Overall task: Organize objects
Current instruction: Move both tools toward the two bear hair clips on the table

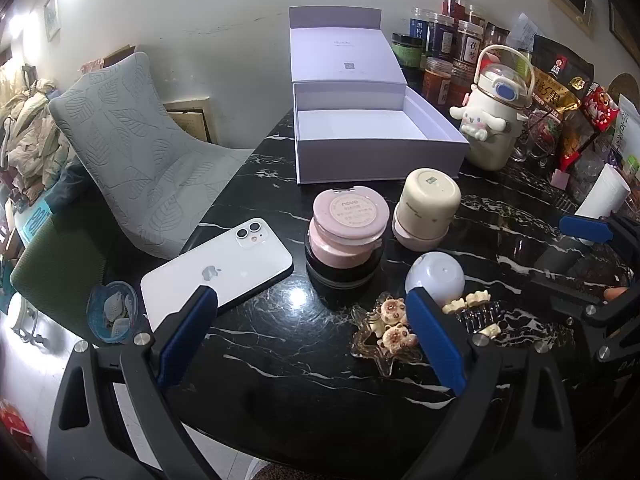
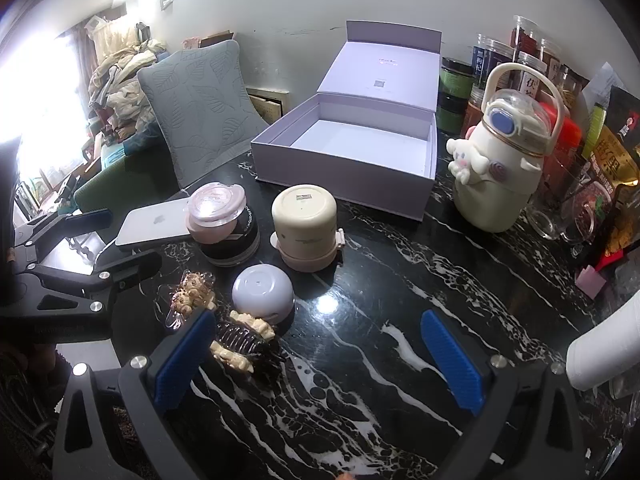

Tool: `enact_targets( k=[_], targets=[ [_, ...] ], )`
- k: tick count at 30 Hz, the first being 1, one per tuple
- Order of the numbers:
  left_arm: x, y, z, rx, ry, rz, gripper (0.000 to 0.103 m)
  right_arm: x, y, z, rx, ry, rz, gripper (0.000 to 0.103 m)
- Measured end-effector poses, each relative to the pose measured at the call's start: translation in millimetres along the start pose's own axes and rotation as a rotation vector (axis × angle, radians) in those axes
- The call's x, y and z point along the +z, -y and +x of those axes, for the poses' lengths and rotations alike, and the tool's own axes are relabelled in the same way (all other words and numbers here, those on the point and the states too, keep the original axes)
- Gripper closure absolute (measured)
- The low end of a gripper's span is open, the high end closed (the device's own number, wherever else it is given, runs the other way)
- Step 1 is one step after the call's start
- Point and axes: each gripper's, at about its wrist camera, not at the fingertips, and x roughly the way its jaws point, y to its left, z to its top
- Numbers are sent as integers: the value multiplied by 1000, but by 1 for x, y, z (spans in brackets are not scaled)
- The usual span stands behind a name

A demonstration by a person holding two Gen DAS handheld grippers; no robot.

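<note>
An open lavender box [image 1: 380, 156] [image 2: 340, 176] stands empty at the back of the black marble table [image 1: 280, 360]. In front of it lie a white phone [image 1: 216, 268], a pink compact [image 1: 352, 212] on a black jar [image 1: 340, 268], an upturned cream cup [image 1: 428, 200] [image 2: 304, 216] and a white dome [image 1: 436, 276] [image 2: 262, 292]. A clear star dish [image 1: 384, 344] holds bear clips beside a claw clip [image 2: 244, 340]. My left gripper [image 1: 310, 304] is open over bare table between phone and dish. My right gripper [image 2: 318, 320] is open, its left finger beside the claw clip.
A cream cartoon-dog bottle [image 1: 492, 128] [image 2: 496, 176] stands right of the box, with jars [image 1: 448, 40], snack bags and glass mugs [image 2: 560, 216] behind. A white tube [image 2: 604, 352] lies at the right edge. A grey chair [image 1: 128, 152] stands left of the table.
</note>
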Motion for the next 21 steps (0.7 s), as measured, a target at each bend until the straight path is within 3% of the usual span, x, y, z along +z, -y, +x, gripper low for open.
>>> enact_targets(
  k=[21],
  targets=[
    [-2,6,-1,-7,-8,-6,8,-4,2,-5,0,8,16,0]
  ],
)
